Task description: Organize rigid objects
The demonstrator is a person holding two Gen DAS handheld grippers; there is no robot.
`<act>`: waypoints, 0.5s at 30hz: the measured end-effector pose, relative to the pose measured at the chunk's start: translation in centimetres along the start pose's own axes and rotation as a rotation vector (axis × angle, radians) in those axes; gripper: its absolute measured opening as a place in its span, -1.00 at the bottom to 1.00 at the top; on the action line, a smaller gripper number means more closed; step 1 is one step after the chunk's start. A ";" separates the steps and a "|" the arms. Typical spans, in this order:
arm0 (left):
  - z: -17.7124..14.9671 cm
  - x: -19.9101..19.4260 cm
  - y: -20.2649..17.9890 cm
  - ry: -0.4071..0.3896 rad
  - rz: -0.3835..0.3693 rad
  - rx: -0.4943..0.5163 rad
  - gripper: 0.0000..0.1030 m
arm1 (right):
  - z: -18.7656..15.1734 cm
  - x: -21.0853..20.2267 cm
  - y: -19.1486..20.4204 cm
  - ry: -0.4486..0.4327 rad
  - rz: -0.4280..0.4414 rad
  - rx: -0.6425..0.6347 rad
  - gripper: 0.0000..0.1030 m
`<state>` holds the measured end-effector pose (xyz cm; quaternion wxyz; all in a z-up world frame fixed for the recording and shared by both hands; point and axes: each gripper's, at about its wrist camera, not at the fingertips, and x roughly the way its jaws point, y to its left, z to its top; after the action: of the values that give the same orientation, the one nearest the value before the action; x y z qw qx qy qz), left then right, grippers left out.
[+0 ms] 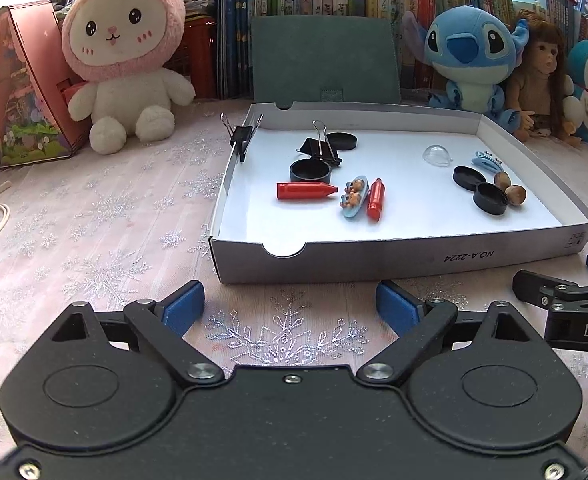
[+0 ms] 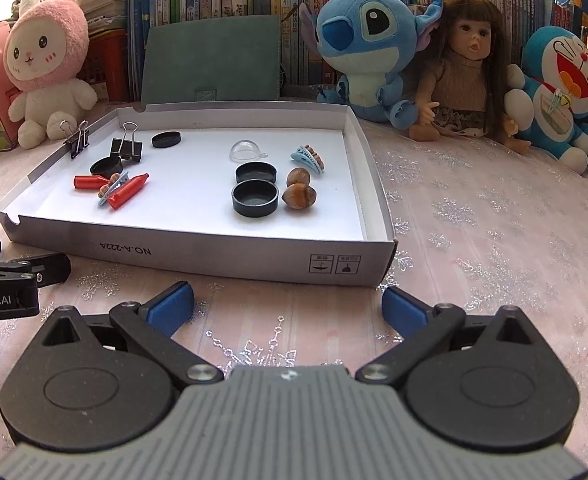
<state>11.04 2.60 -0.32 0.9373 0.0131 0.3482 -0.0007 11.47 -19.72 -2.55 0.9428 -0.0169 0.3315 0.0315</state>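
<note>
A shallow white cardboard box (image 1: 414, 258) (image 2: 198, 256) lies on the table with small items inside: two red crayon-like pieces (image 1: 306, 191) (image 2: 128, 191), several black round caps (image 1: 310, 171) (image 2: 254, 199), black binder clips (image 1: 321, 151) (image 2: 126, 148), two hazelnuts (image 1: 516, 194) (image 2: 299, 196), a clear dome (image 1: 437, 155) (image 2: 246, 150) and two blue hair clips (image 1: 488, 161) (image 2: 308, 158). My left gripper (image 1: 290, 308) stands open just before the box's near wall, nothing between its fingers. My right gripper (image 2: 288, 306) is open too, near the box's front right corner, empty.
A binder clip (image 1: 243, 136) (image 2: 76, 142) is clamped on the box's left wall. Plush toys and a doll (image 2: 462, 80) sit behind the box before a bookshelf. A pink bunny (image 1: 122, 56) and a pink house-shaped case (image 1: 26, 88) stand at the left. The tablecloth (image 2: 494, 240) is pink lace.
</note>
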 end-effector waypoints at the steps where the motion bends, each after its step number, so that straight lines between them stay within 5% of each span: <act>1: 0.0 0.1 0.0 -0.006 0.000 0.003 0.81 | 0.0 0.0 0.0 -0.002 -0.001 0.005 1.00; 15: 0.0 0.8 0.7 -0.011 -0.005 -0.033 0.99 | 0.0 0.6 0.3 -0.011 0.010 0.019 1.00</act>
<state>11.70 3.27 -0.84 0.9392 -0.0034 0.3432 0.0025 11.91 -19.41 -2.90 0.9446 -0.0064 0.3264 0.0331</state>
